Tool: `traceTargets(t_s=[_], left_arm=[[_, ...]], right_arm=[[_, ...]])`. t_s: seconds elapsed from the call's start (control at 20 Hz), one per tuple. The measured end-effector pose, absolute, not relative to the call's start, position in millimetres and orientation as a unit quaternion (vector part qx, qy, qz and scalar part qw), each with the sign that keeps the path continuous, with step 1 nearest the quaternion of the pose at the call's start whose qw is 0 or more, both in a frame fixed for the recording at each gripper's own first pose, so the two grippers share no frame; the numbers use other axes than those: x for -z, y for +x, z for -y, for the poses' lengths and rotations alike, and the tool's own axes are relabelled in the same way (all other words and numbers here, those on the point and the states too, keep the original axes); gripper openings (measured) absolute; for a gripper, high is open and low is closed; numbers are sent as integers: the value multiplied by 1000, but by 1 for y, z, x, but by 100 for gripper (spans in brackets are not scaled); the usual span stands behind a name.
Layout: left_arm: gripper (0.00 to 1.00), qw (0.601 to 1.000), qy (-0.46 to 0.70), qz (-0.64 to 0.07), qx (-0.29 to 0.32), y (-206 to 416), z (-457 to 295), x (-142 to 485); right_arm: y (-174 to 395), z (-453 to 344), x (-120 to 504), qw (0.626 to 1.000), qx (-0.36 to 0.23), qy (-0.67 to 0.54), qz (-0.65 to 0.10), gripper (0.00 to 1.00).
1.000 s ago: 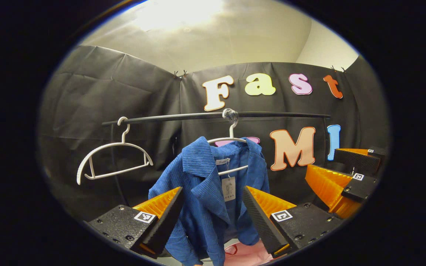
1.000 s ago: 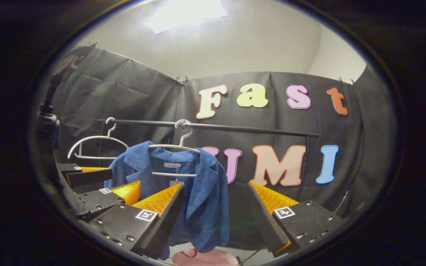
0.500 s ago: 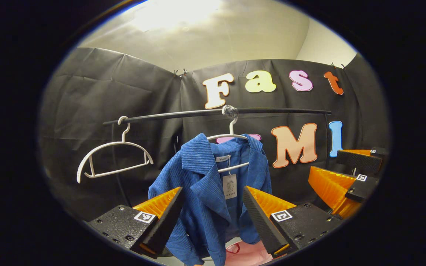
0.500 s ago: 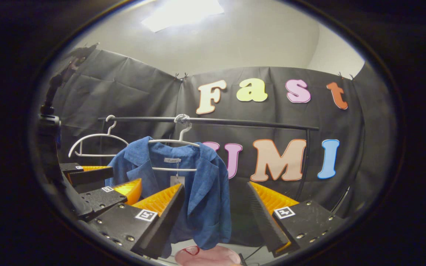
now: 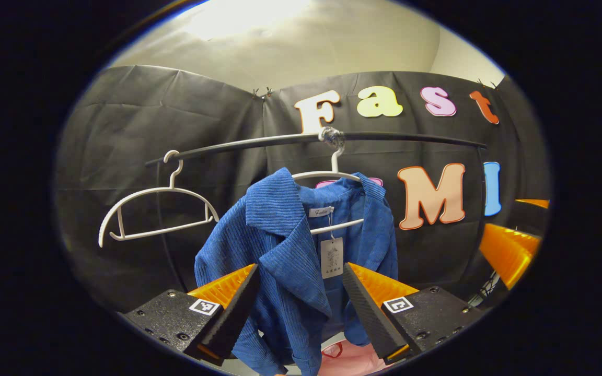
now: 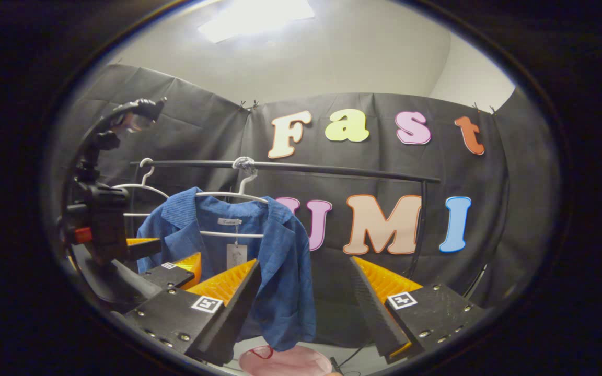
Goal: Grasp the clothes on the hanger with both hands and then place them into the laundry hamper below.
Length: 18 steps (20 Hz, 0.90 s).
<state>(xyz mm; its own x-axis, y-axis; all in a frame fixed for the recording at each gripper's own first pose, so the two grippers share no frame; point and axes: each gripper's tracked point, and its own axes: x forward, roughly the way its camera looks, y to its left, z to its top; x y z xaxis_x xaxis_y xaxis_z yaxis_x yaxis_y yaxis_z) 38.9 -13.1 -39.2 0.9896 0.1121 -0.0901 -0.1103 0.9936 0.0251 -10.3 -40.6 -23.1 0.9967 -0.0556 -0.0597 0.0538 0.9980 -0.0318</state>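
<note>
A blue corduroy jacket (image 5: 285, 245) hangs on a white hanger (image 5: 332, 175) from a black rail (image 5: 411, 137), with a paper tag at its collar. My left gripper (image 5: 299, 269) is open just short of the jacket, its orange fingers flanking the lapel without touching. In the right gripper view the jacket (image 6: 280, 250) hangs left of centre. My right gripper (image 6: 305, 261) is open in front of the jacket's right side, with space still between them. The left gripper (image 6: 168, 263) shows there beside the jacket's left sleeve. A pink hamper (image 6: 285, 361) sits below.
An empty white hanger (image 5: 157, 214) hangs on the same rail to the left. The rail's upright post (image 6: 420, 230) stands at the right. The hamper's pink rim (image 5: 350, 355) peeks under the jacket. An orange finger of the right gripper (image 5: 510, 250) sits at the far right.
Both grippers have closed in on the jacket, which looks larger. The right gripper has slid toward the edge of the left gripper view; the left gripper's mount has come further into the right gripper view.
</note>
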Motion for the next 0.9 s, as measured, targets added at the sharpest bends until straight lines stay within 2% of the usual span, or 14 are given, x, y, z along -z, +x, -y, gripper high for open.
traceTargets(t_s=[0.45,0.5,0.55,0.65,0.9], left_arm=[[99,991,6,-62,-115,68,3,65],[99,991,7,-65,-120,72,3,68],[99,990,9,-68,-125,76,1,71],[93,988,12,-79,-132,84,-3,80],[46,986,12,-82,-146,87,-18,84]], right_arm=[[10,63,26,998,25,-38,-32,99],[14,62,27,999,21,-37,-33,94],[17,60,30,999,17,-35,-34,94],[21,58,33,999,10,-32,-37,96],[35,48,43,999,-9,-29,-45,96]])
